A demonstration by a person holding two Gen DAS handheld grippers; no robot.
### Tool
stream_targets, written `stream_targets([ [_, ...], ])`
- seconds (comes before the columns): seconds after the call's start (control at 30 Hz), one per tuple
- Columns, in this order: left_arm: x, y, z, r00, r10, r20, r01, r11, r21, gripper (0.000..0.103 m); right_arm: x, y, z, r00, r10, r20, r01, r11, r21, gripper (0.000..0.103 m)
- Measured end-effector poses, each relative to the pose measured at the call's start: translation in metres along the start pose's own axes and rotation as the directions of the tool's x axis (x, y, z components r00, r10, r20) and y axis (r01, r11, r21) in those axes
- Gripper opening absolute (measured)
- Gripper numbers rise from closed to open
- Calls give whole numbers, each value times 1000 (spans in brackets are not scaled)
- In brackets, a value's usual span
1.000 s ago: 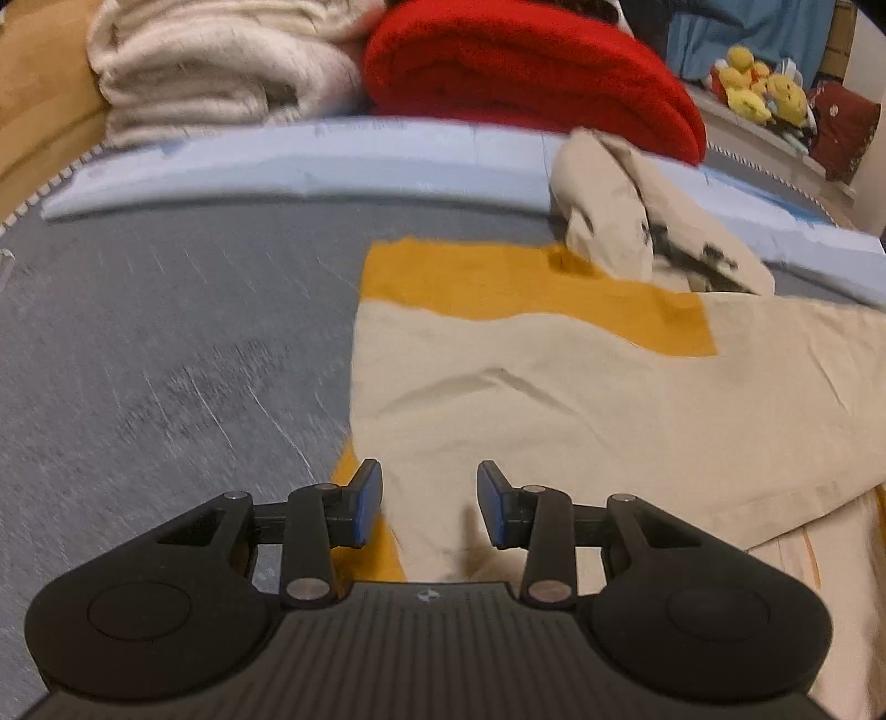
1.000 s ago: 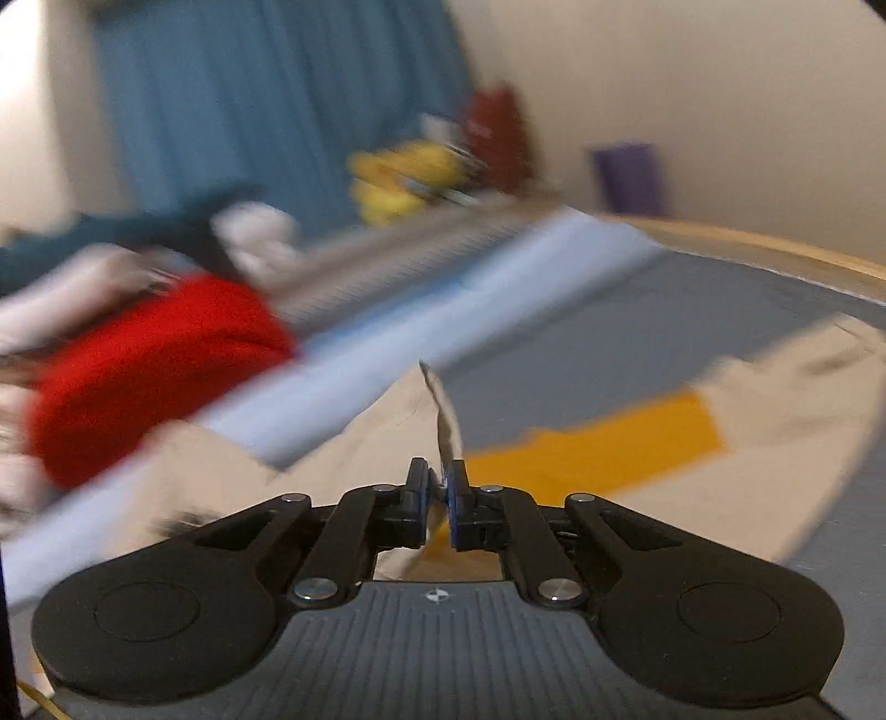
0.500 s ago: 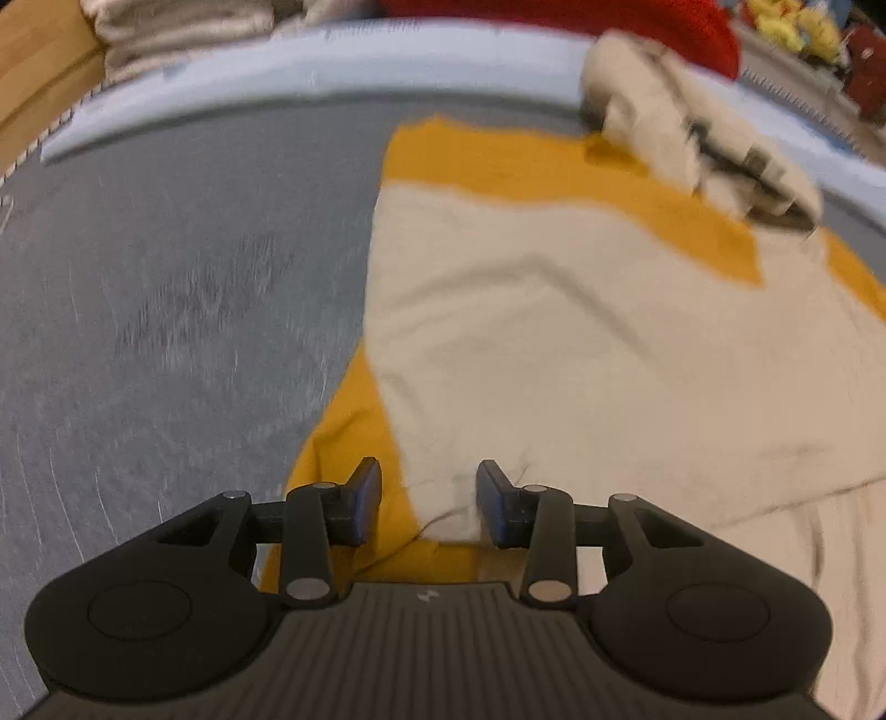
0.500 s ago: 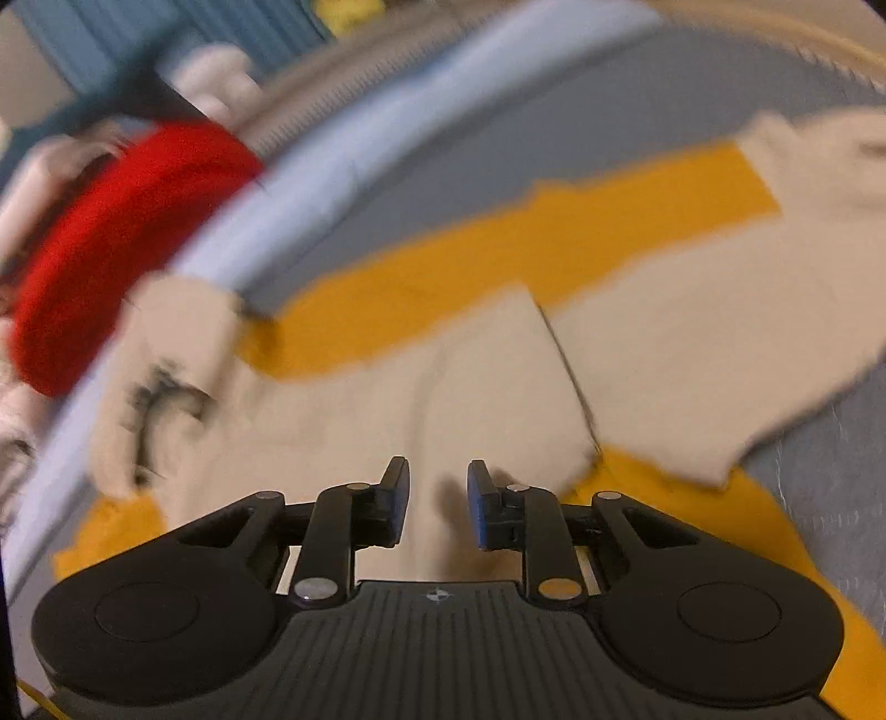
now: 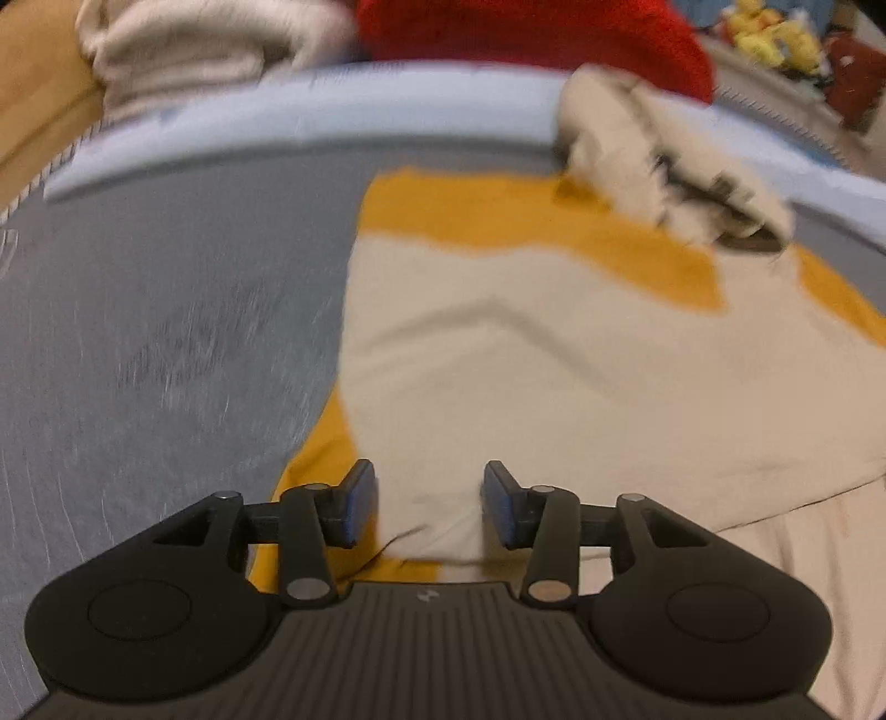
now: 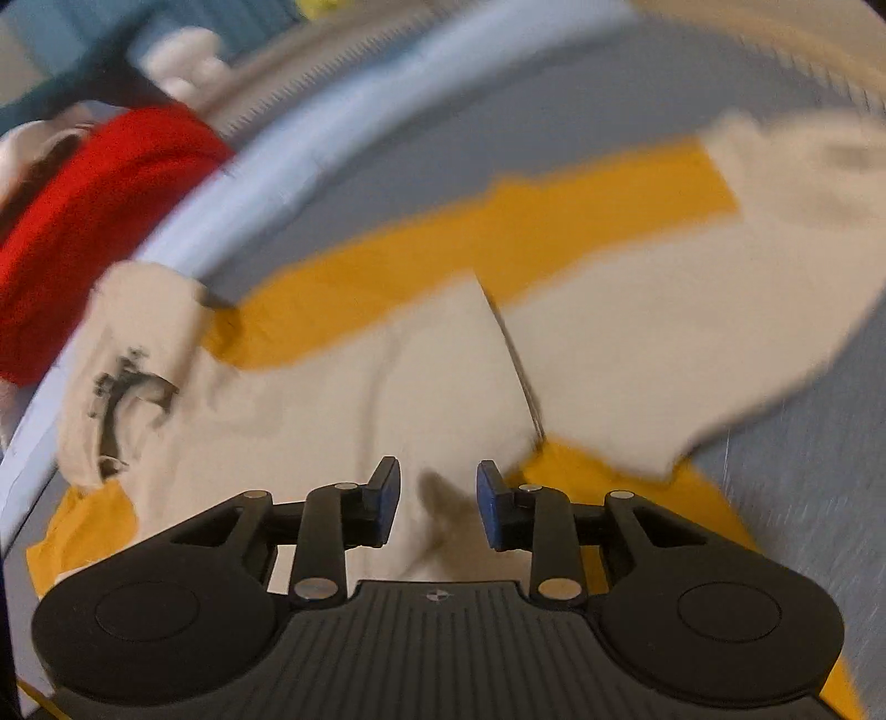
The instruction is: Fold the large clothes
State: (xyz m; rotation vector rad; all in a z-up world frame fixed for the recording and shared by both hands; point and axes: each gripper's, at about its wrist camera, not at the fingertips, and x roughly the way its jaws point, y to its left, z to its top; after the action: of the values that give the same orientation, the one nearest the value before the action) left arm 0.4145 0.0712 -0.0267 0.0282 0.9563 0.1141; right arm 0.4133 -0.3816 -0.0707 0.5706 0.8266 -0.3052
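Observation:
A large cream and mustard-yellow garment point(image 5: 554, 354) lies spread on the grey bed surface point(image 5: 166, 332), with cream panels folded over the yellow. Its crumpled hood or collar with a dark print point(image 5: 664, 166) lies at the far edge. My left gripper point(image 5: 429, 504) is open and empty, low over the garment's near left edge. In the right wrist view the same garment point(image 6: 443, 376) fills the middle, with a folded sleeve edge point(image 6: 509, 354) and the printed part point(image 6: 127, 382) at the left. My right gripper point(image 6: 437, 501) is open and empty just above the cream cloth.
A red blanket point(image 5: 526, 33) and a cream blanket point(image 5: 210, 44) are stacked behind a light blue strip point(image 5: 332, 116) at the bed's far edge. Yellow plush toys point(image 5: 769, 33) sit at the far right. The red blanket point(image 6: 83, 221) also shows in the right wrist view.
My right gripper was shut on a cream cloth edge held up; it has opened, let the cloth go and lowered over the garment. My left gripper stayed open, shifting slightly over the near edge.

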Motion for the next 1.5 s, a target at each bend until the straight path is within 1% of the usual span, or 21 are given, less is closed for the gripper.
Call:
stream_targets([
  [0.1,-25,-22,1,995,-35,88,29,997,69,60,-29,5,6,992,28,121,-16,995,-103,35],
  [0.17,-36,-37,-4,989,-71,131,55,991,120,65,-42,5,9,984,48,172,-22,989,-149,38],
  [0.2,-40,-45,-8,986,-86,142,65,988,143,65,-49,3,10,979,56,196,-22,985,-171,39],
  [0.33,-54,-74,-21,976,-157,149,125,971,204,65,-65,-16,15,972,71,225,-27,981,-192,39],
  [0.5,-65,-94,-30,963,-216,160,172,952,253,67,-74,-54,37,966,50,255,-10,987,-158,39],
  [0.6,-68,-97,-33,960,-229,162,183,949,255,68,-81,-91,53,963,56,263,-30,994,-103,39],
  [0.67,-67,-98,-33,960,-228,160,184,950,252,68,-87,-121,63,959,30,280,-14,998,-61,39],
  [0.7,-66,-99,-33,961,-226,158,182,951,250,68,-90,-137,66,958,21,286,-10,999,-38,36],
  [0.73,-64,-96,-33,961,-227,157,183,951,251,68,-92,-152,70,956,12,293,-7,1000,-17,28],
  [0.77,-64,-96,-34,961,-229,154,186,950,253,68,-92,-168,74,954,-2,300,0,1000,5,23],
  [0.87,-63,-98,-36,960,-234,151,189,946,265,68,-92,-218,85,946,-81,315,62,996,69,24],
  [0.93,-61,-101,-38,960,-238,147,192,943,271,68,-91,-251,91,934,-147,325,115,987,117,25],
  [1.0,-59,-104,-38,961,-237,145,192,943,273,68,-87,-283,96,925,-195,326,145,974,171,27],
  [1.07,-55,-105,-38,961,-235,145,189,943,273,68,-78,-316,97,925,-211,316,139,962,234,28],
  [1.13,-53,-107,-39,962,-232,142,187,943,275,68,-62,-340,97,933,-211,292,119,945,303,30],
  [1.17,-51,-108,-39,963,-231,141,186,943,276,68,-55,-348,96,938,-205,281,105,937,332,32],
  [1.27,-47,-109,-40,965,-226,137,181,943,280,68,-30,-372,91,948,-184,259,66,911,406,32],
  [1.33,-44,-110,-41,966,-224,133,180,943,280,68,-20,-384,86,951,-185,246,60,895,443,33],
  [1.5,-38,-112,-39,966,-230,118,191,943,274,68,-5,-401,81,951,-174,256,27,870,492,33],
])
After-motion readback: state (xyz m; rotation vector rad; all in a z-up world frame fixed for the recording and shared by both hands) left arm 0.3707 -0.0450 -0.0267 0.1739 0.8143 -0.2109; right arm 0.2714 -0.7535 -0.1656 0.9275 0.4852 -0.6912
